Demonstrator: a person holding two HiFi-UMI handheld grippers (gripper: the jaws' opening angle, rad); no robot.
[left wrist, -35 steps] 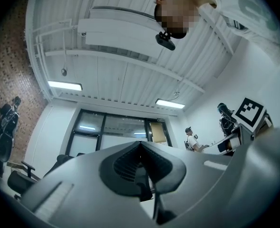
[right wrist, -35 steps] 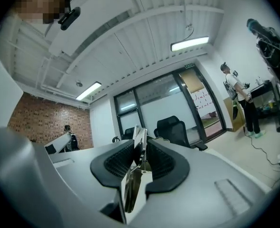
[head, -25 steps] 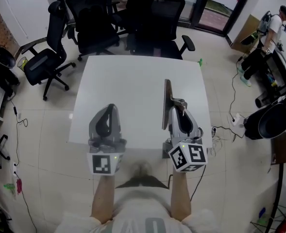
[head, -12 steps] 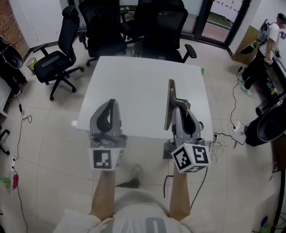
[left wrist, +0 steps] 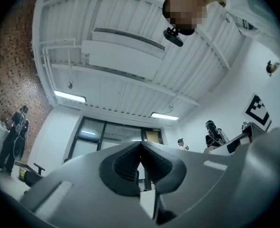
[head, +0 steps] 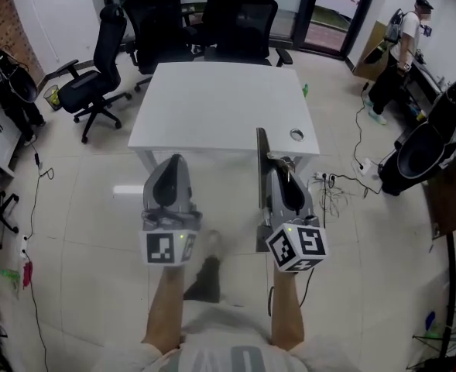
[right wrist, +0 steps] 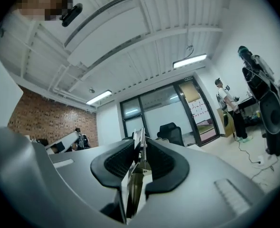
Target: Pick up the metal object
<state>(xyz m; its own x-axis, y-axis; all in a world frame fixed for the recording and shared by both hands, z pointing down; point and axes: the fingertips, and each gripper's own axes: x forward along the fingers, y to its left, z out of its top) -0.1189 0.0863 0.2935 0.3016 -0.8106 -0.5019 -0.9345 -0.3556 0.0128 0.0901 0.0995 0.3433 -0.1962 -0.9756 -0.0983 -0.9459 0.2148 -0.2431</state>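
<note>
left gripper (head: pixel 173 161) jaws together, empty; right gripper (head: pixel 280 169) jaws clamp one metal object (head: pixel 259 152)

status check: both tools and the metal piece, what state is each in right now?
left tool: shut, nothing between the pads.
right tool: shut on the metal piece.
metal piece: held up in the right tool, clamped edge-on, sticking out past the tips.
</note>
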